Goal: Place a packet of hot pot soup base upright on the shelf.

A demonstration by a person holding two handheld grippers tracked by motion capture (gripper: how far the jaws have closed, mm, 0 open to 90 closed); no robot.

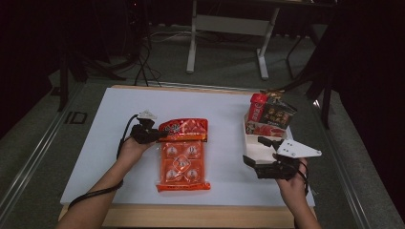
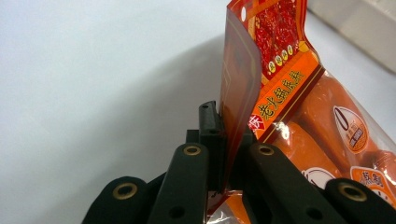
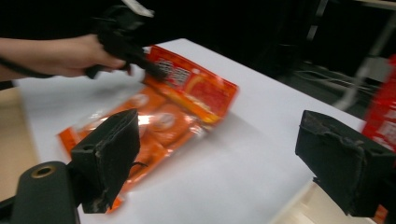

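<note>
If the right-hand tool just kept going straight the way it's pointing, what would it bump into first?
Probably the orange snack bag: it lies straight ahead between the open jaws of the right tool, across bare white table. Depth is hard to judge.

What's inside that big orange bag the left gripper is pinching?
Through the clear front of the orange bag you can see round, individually wrapped orange pieces with white labels. What is inside each wrapper is covered. The left gripper pinches the bag's printed top edge.
</note>
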